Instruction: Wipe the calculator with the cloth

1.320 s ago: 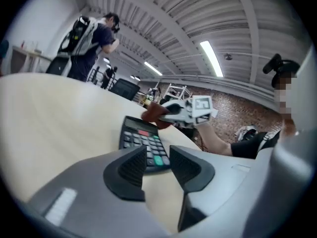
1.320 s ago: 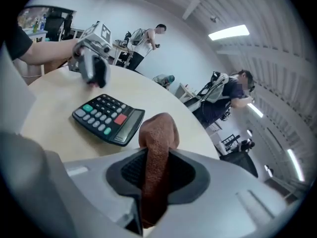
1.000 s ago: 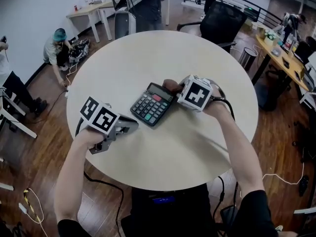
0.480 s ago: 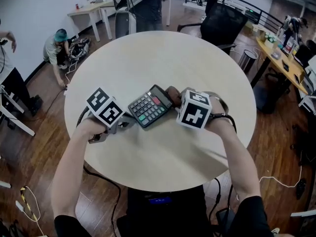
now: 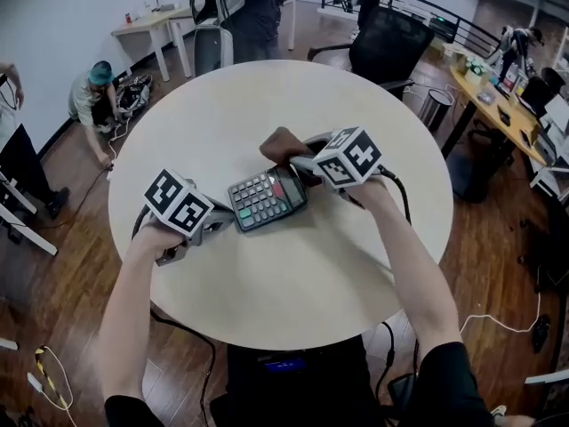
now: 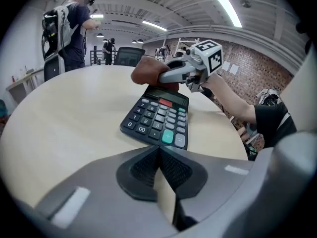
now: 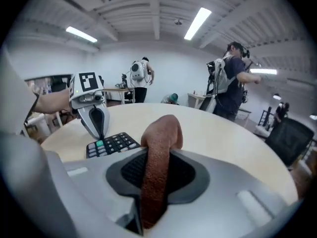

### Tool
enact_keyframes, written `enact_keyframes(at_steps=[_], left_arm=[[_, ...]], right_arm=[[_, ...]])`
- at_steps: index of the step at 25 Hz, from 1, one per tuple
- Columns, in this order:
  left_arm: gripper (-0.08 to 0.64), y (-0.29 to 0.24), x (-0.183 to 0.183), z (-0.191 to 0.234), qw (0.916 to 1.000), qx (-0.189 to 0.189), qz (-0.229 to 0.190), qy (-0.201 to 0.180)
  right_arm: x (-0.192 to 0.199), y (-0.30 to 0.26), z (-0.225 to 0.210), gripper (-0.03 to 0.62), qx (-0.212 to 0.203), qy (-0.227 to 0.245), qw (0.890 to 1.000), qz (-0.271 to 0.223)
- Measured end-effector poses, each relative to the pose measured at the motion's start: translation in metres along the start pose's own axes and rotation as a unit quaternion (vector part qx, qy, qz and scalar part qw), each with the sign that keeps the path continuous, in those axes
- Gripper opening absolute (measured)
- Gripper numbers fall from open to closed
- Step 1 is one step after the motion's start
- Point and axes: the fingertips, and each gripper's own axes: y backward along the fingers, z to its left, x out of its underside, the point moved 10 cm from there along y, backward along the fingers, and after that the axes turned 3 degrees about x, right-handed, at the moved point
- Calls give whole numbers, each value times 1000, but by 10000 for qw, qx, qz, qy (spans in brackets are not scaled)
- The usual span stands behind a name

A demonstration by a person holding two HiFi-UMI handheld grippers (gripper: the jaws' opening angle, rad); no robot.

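Note:
A dark calculator (image 5: 267, 197) with grey keys and a red one lies on the round beige table (image 5: 267, 283). My left gripper (image 5: 228, 221) is shut and empty, its tip right at the calculator's near-left edge; its own view shows the jaws (image 6: 159, 170) pressed together just short of the calculator (image 6: 158, 120). My right gripper (image 5: 300, 161) is shut on a brown cloth (image 5: 283, 145), held over the calculator's far end. In the right gripper view the cloth (image 7: 159, 148) stands up between the pads, with the calculator (image 7: 111, 144) and the left gripper (image 7: 96, 118) beyond.
A black office chair (image 5: 391, 43) stands behind the table's far edge. One person stands near a desk at the back (image 5: 253, 7), and another crouches on the wooden floor at the left (image 5: 89, 92). A cluttered desk (image 5: 502, 96) sits far right.
My right gripper has rolled and lifted the cloth from the calculator's right side to above its far end. The left gripper closed in on the calculator, which turned and shifted a little left.

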Motion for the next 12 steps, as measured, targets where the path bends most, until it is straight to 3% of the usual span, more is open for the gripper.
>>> enact_keyframes(at_steps=[6, 12], left_arm=[[6, 0, 0, -1, 9999, -115, -34, -95], [6, 0, -2, -5, 9994, -289, -93, -182]], right_arm=[[12, 12, 4, 89, -849, -485, 9952, -22], [39, 53, 36, 89, -1366, -501, 9894, -19]])
